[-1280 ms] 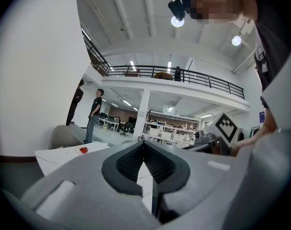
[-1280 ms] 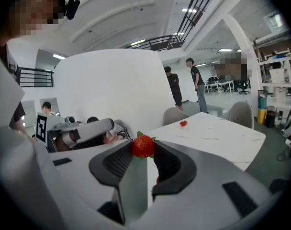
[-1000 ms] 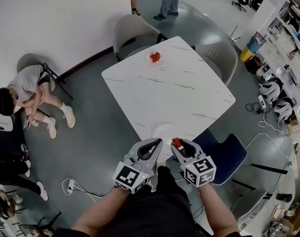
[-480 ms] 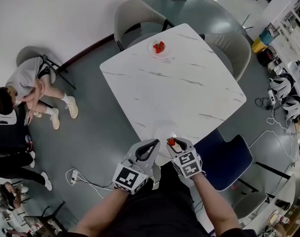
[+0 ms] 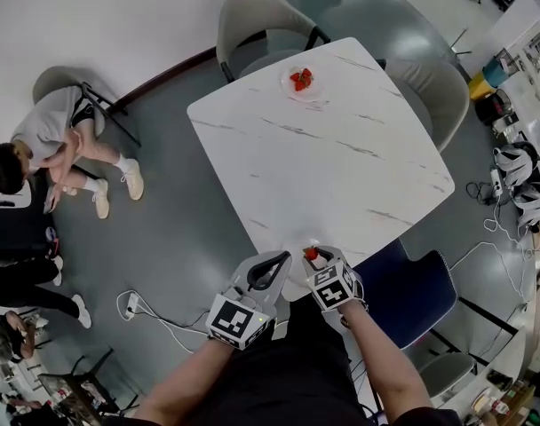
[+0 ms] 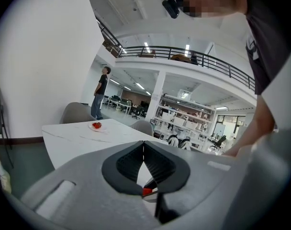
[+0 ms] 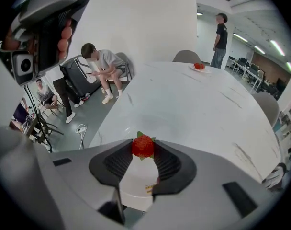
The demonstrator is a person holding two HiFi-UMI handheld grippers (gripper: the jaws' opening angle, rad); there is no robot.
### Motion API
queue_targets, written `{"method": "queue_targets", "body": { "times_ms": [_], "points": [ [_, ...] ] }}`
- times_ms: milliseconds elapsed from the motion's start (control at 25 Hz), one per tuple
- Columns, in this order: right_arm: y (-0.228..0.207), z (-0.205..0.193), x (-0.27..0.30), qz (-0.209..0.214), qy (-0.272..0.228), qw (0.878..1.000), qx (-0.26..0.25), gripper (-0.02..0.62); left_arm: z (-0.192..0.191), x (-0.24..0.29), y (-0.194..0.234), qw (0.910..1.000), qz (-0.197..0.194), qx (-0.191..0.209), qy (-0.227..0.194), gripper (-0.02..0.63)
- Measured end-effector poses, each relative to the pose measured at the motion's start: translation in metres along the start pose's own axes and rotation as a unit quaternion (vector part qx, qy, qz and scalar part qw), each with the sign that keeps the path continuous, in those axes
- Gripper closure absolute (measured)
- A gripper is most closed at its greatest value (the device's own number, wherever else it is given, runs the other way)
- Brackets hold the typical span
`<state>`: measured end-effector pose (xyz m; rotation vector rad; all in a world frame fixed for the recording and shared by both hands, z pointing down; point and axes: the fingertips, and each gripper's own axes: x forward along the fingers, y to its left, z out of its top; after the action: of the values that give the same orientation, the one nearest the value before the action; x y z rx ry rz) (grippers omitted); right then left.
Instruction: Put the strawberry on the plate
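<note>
A square white marble-look table (image 5: 341,158) fills the middle of the head view. Grey chairs (image 5: 257,20) stand at its far corner and a blue chair (image 5: 408,291) sits just beside its near right edge. A white plate (image 7: 128,188) sits at the table's near edge, well apart from a far plate (image 5: 303,82) of strawberries, with broad tabletop between them. The left gripper (image 5: 283,257) hangs beside the near edge, its jaws pressed together on nothing. The right gripper (image 5: 314,256) pinches a strawberry (image 7: 143,146) at its jaw tips above the near plate. The fruit is bright red and plump, with green leaves.
</note>
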<state>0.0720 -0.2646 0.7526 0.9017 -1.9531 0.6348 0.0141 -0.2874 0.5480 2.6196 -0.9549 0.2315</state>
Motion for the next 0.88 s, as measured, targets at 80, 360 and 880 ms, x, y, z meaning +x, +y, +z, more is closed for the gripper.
{"method": "queue_targets", "body": {
  "times_ms": [80,360,880],
  "points": [
    [-0.001,-0.003,0.005,-0.001,0.011,1.0,-0.006,0.456,-0.002,-0.001,0.003,1.0,0.003,-0.002,0.001,0.597],
    [-0.001,-0.004,0.016,-0.003,0.03,0.999,-0.015,0.454,-0.004,0.0,0.012,0.9999,0.008,-0.008,0.003,0.597],
    [0.0,-0.002,0.013,0.008,0.032,0.999,0.002,0.423,-0.006,-0.006,0.018,0.9999,0.011,-0.012,0.005,0.597]
  ]
}}
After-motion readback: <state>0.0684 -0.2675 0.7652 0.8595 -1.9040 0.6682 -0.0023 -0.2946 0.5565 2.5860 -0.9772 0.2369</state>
